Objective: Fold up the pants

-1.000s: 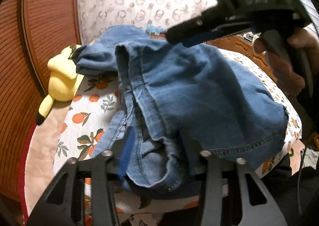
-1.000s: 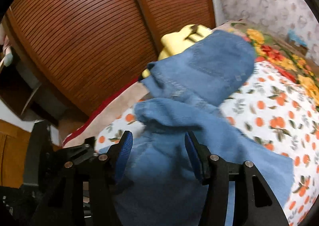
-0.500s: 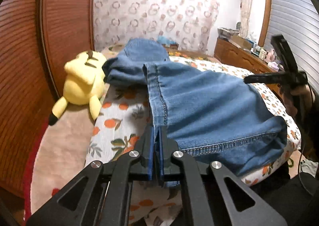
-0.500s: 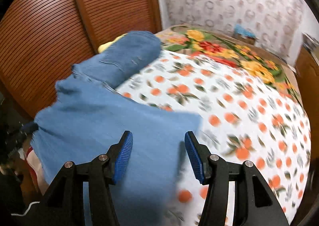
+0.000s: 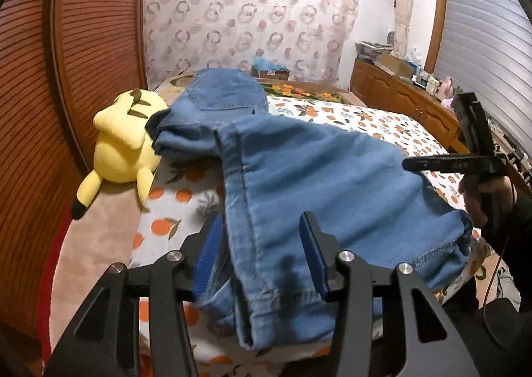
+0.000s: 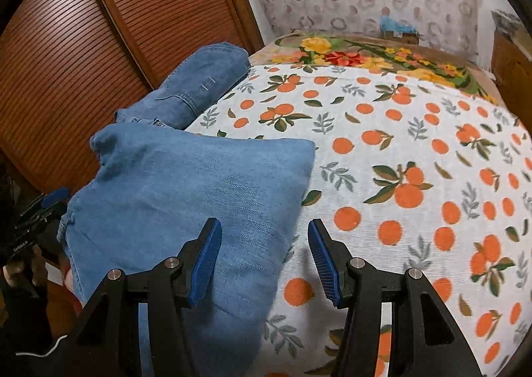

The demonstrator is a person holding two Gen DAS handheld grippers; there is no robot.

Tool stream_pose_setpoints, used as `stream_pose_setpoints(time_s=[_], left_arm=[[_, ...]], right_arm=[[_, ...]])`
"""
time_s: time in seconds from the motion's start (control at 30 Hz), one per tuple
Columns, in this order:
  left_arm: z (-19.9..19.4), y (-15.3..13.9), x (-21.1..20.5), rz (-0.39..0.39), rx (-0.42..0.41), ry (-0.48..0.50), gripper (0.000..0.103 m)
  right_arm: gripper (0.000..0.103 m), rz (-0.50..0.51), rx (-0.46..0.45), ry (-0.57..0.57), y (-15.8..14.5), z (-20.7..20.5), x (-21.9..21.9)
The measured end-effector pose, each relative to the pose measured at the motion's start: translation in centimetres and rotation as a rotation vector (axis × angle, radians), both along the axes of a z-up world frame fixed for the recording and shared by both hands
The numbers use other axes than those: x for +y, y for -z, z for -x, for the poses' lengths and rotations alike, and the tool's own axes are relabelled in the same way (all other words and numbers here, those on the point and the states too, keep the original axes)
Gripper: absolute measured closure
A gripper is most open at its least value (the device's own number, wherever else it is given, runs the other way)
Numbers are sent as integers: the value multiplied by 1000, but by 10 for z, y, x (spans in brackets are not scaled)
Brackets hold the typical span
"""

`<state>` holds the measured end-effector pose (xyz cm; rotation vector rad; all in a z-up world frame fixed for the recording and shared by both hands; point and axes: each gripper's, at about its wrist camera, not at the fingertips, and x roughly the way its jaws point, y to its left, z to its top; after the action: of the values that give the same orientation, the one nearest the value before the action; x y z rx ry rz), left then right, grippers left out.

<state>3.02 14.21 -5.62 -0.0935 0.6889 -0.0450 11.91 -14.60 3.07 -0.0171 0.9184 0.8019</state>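
Nearest the left wrist view, the left claw (image 5: 261, 254) stands with its jaws opening; the hem end of the pants (image 5: 299, 184) lies between the blue pads (image 5: 209, 252), which no longer press on the cloth. In the right wrist view, the right claw (image 6: 262, 260) is released and holds nothing, poised above the right edge of the folded denim where it meets the bedspread (image 6: 415, 151).

Step in hand, as judged: a fold has been laid down and the left claw is letting go of it. The next move appears to call for a fresh grasp on an edge of the stack, both claws working together, to bring the leg section over the seat; a loose pinch could drag only the top layer and spoil the alignment.

The pants are light blue denim, lying on the orange-print bedspread near its left side. The legs are doubled into a broad, fairly flat panel with stitched seam and hem visible. Farther back, the seat, with a back pocket showing, mounds up unfolded beside a yellow plush toy (image 5: 123, 144). Beyond stands a patterned wall (image 5: 249, 11).
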Motion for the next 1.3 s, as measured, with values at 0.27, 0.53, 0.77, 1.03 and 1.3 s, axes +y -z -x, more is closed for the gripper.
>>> stream_pose_setpoints(time_s=[0.27,0.53,0.77,1.03,1.3], left_arm=[[-12,-9,-22,-26,-16,30,54],[-17,-16,-34,-45,-31,41,54],[-20,-15,-38,-50,-28,45,54],[-33,-24,-50,-51,-42,65,54],[-55,-30,-85,-41,-49,133,54]], right_arm=[[47,-71,77,-4,23,-13,3],[61,-114,101,-13,27,-14,5],[91,-134,-25,-19,-1,-1,11],[92,-121,-264,45,-85,6,-15],[90,98,-164,211,-41,-55,-66]])
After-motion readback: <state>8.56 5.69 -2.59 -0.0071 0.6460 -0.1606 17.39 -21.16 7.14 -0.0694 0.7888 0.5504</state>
